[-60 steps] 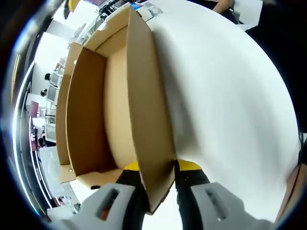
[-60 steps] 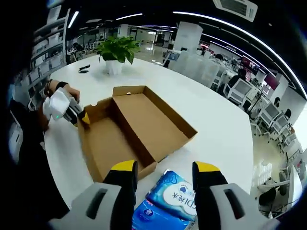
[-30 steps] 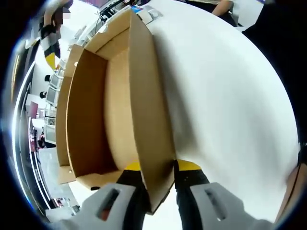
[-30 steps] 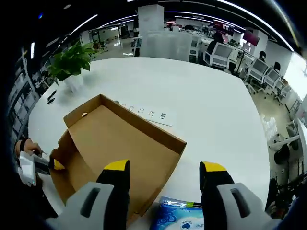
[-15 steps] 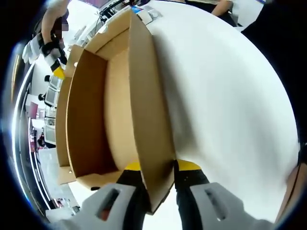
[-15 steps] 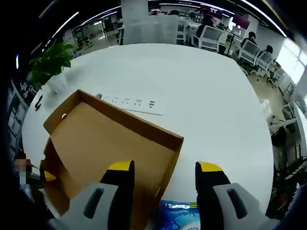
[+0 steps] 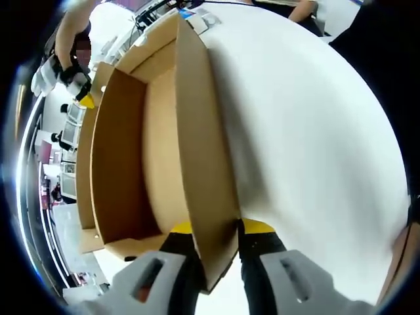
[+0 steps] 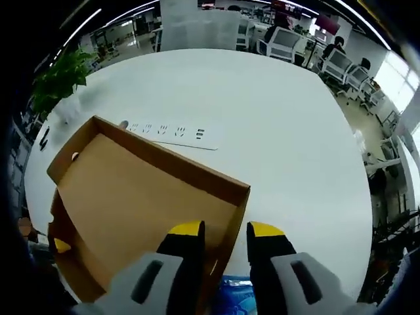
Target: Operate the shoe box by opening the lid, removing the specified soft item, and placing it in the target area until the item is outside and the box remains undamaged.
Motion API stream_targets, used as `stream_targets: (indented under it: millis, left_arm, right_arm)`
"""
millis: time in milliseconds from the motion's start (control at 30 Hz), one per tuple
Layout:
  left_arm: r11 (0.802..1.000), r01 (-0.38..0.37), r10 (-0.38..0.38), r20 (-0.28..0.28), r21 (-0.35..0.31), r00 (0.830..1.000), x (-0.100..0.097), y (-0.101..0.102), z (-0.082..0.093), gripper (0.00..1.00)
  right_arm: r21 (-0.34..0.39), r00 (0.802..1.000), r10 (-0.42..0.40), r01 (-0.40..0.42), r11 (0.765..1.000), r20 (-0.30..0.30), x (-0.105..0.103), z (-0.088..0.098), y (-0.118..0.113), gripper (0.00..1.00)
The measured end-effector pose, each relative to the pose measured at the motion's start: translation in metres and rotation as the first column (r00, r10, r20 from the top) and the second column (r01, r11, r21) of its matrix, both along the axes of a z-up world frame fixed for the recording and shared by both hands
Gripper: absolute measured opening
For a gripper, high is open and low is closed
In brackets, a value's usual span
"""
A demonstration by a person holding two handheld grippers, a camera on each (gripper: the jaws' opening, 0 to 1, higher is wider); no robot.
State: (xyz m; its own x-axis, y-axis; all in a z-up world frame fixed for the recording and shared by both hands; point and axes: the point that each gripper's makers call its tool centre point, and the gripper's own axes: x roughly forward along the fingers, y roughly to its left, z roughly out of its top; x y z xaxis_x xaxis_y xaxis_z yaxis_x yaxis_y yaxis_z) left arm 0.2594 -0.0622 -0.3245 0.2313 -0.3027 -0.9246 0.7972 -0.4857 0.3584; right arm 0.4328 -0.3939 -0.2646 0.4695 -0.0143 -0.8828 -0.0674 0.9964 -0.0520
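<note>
The brown cardboard shoe box (image 7: 157, 131) lies open and empty, its inside facing me. My left gripper (image 7: 215, 230) is shut on one upright wall of it, near a corner. In the right gripper view the same box (image 8: 131, 197) spreads out below. My right gripper (image 8: 225, 233) straddles its near side wall with the jaws drawn close against the cardboard. A blue soft tissue pack (image 8: 233, 289) lies on the table just outside that wall, mostly hidden under the jaws. The right gripper (image 7: 82, 98) also shows at the box's far edge, and the left gripper's yellow tip (image 8: 60, 246) at the box's end.
The box rests on a large white round table (image 8: 289, 144). A white power strip (image 8: 167, 134) lies just beyond the box. A potted plant (image 8: 59, 82) stands at the table's far left. A person's hand (image 7: 69, 39) holds the right gripper. Office desks and chairs lie beyond.
The right gripper has swung over the box and come down onto its side wall, and its jaws have narrowed. The left gripper has kept its hold, and the box has stayed put.
</note>
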Motion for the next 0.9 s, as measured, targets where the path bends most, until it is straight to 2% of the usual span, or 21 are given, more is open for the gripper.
stream_targets:
  millis: [233,567,833,900]
  left_arm:
    - [1.0,0.004,-0.004,-0.002,-0.002,1.0,-0.001,-0.001,0.0,0.19]
    - [1.0,0.006,-0.006,-0.001,-0.001,1.0,-0.002,-0.001,0.0,0.19]
    - [1.0,0.005,-0.005,0.001,-0.001,1.0,-0.002,-0.002,0.0,0.19]
    - [1.0,0.006,-0.006,0.001,-0.001,1.0,-0.002,-0.001,0.0,0.19]
  right_arm:
    - [-0.032,1.0,0.017,-0.018,0.999,-0.021,-0.007,-0.005,0.002,0.18]
    - [-0.057,1.0,0.015,-0.016,0.998,-0.018,-0.016,-0.005,0.002,0.07]
    - [-0.061,1.0,0.012,-0.013,0.998,-0.015,-0.02,-0.002,0.005,0.06]
    - [-0.07,1.0,0.023,-0.024,0.997,-0.012,-0.028,-0.002,0.012,0.07]
